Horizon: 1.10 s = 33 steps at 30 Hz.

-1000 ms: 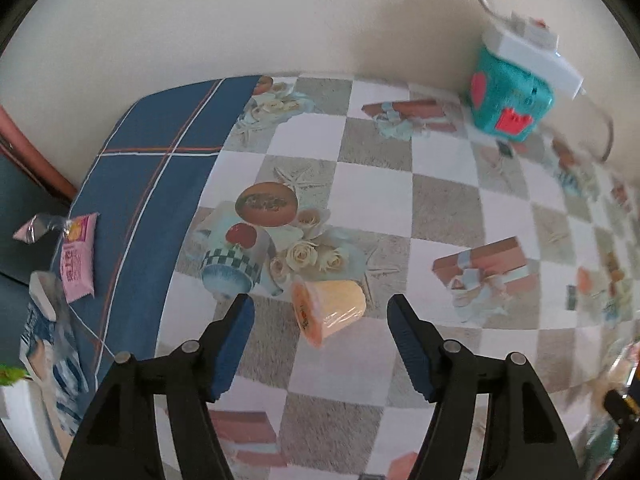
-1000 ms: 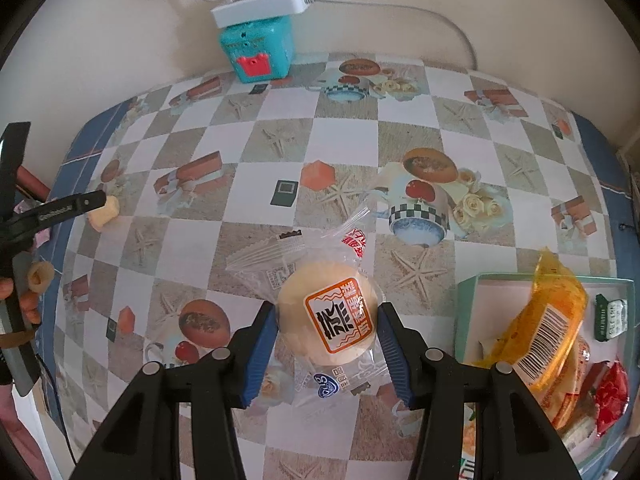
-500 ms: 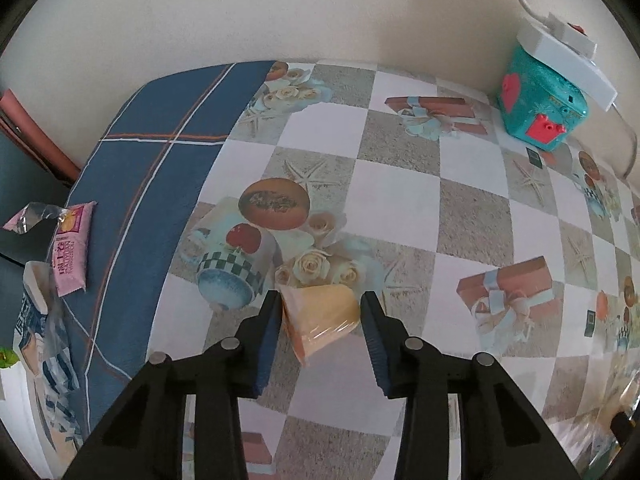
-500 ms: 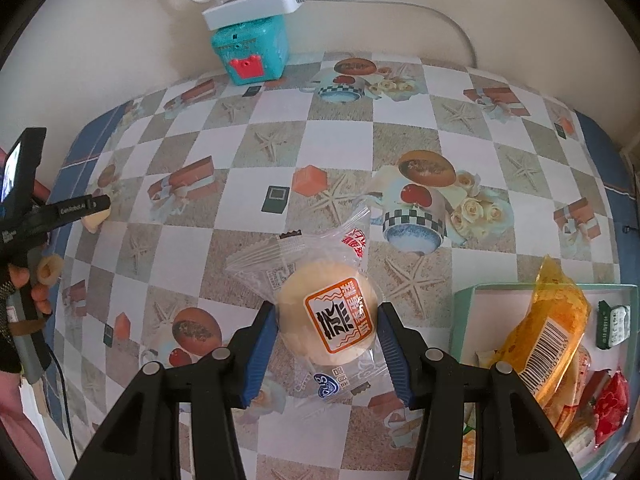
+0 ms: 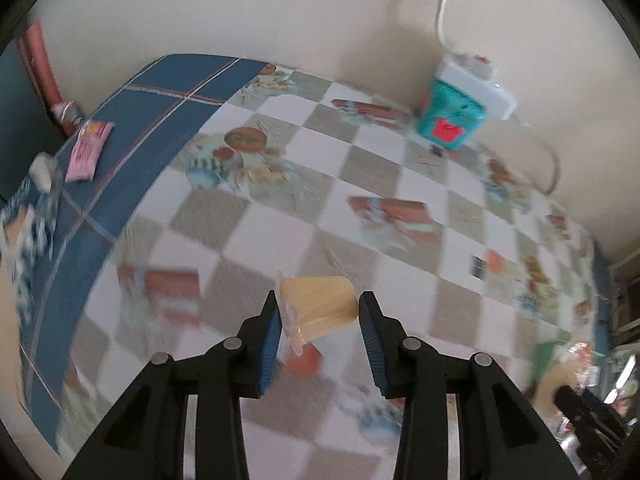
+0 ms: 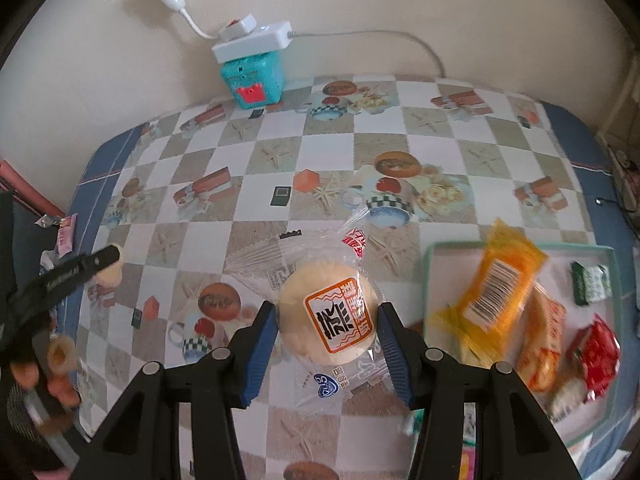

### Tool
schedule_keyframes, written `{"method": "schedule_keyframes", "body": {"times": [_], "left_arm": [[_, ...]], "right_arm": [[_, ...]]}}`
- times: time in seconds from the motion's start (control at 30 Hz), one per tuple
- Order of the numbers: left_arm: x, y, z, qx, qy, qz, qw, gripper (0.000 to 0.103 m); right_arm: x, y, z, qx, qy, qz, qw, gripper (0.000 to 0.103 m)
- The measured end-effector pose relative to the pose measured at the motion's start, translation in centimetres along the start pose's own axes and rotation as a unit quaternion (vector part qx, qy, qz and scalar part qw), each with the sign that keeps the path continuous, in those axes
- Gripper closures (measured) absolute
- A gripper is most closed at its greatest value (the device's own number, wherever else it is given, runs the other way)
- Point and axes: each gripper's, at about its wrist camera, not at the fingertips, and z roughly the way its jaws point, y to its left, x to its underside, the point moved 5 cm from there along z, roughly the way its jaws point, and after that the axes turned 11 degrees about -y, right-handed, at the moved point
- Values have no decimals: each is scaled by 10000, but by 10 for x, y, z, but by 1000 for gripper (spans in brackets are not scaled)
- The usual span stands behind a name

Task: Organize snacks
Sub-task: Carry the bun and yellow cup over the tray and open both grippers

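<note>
Left wrist view: a small jelly cup is clamped sideways between the fingers of the left gripper, near the lower middle of the frame, above the checked tabletop. The fingers have just been closing on it, probably so it can be carried to the tray. In the right wrist view, a wrapped bun is held between the fingers of the right gripper, which are pressed on its sides. The green tray, at the lower right, is already crowded with packets, so little room is left near its left edge. Wide free tabletop is seen in the upper middle.
</note>
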Motion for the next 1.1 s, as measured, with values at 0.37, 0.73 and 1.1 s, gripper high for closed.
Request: {"method": "schedule_keyframes", "body": {"times": [0.37,0.73,1.1], "left_arm": [[49,-51,-65,358,-326,-253,9985,63],[65,-118,-94,665,-690,135,9953,63],[82,-157,-93,683,-765,623,9928,63]], "right_arm": [[35,-26,-56,291,-567,344,9974,49],[51,-72,-75,542,-997,1090,9875,49],[50,-139,-99,944,-1458,1772,9687,49]]}}
